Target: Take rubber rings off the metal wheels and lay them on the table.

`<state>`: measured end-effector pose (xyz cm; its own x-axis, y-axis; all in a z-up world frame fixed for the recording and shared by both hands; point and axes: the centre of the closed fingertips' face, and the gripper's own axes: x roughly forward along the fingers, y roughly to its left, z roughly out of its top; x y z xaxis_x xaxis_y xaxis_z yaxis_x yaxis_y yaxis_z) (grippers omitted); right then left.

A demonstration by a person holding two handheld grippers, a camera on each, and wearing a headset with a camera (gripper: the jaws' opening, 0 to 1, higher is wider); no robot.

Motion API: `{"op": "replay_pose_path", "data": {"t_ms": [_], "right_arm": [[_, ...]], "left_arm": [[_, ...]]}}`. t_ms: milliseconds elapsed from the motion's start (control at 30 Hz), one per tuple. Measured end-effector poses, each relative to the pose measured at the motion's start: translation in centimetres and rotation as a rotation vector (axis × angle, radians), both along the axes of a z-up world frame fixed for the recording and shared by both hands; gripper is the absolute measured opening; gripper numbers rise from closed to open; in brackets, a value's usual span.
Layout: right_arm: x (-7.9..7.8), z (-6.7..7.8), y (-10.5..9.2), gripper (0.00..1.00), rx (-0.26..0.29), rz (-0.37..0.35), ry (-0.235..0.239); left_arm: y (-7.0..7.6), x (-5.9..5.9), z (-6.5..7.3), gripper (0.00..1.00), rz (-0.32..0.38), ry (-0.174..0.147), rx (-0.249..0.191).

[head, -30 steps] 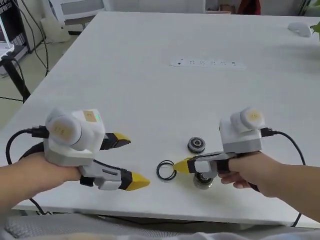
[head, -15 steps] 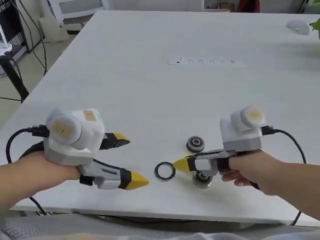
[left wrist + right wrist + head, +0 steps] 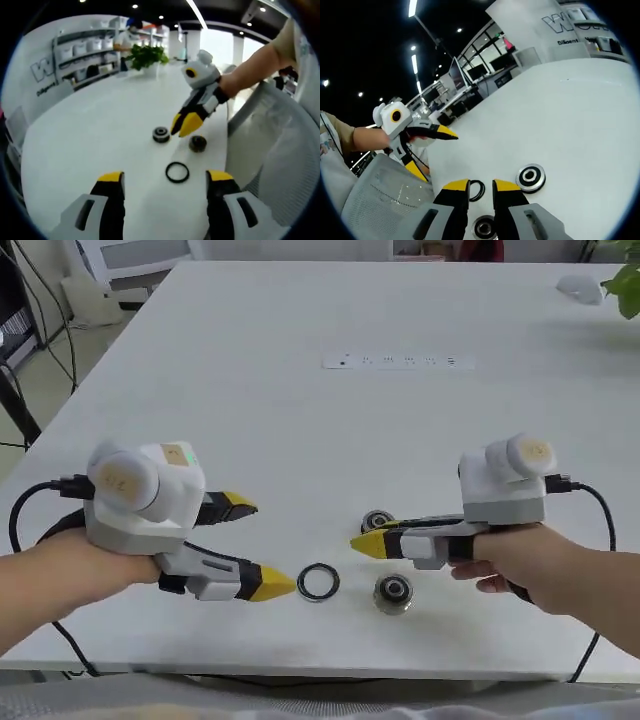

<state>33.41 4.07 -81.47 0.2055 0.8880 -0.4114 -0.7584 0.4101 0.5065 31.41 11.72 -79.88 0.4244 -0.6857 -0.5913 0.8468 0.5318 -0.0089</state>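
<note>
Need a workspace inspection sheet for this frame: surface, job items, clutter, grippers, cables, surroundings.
Surface: white table, plain top.
Job's things: one rubber ring lying flat, free of both grippers; near wheel beside it; far wheel partly behind the right gripper. Cannot tell whether rings remain on the wheels.
Clutter: power strip mid-table; small white object at the far corner.
Grippers: left gripper open, empty; right gripper fingers nearly together, empty.
Cables: left cable and right cable, black, one from each gripper.
Surroundings: plant; mesh chair.

Rubber ring [image 3: 317, 582] lies on the table [image 3: 300, 420] between left gripper [image 3: 258, 544] — jaws wide — and right gripper [image 3: 365, 545], beside a metal wheel [image 3: 392, 591].
</note>
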Motion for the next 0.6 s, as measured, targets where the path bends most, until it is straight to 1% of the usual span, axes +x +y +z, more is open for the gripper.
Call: {"op": "replay_pose_path", "data": {"t_ms": [133, 233, 467, 600], "right_arm": [[0.4, 0.6, -0.8, 0.18, 0.004, -0.014, -0.033], [0.5, 0.8, -1.4, 0.20, 0.000, -0.019, -0.055], [1.0, 0.8, -2.4, 0.23, -0.019, -0.023, -0.100], [1.5, 0.7, -3.0, 0.25, -0.031, -0.032, -0.128]], "left_arm": [[-0.5, 0.4, 0.0, 0.66, -0.001, 0.005, -0.008], [-1.0, 0.9, 0.1, 0.66, -0.004, 0.001, -0.010], [-2.2, 1.9, 0.4, 0.65, -0.012, -0.004, -0.017], [-2.9, 2.6, 0.5, 0.64, -0.010, -0.002, -0.027]]}}
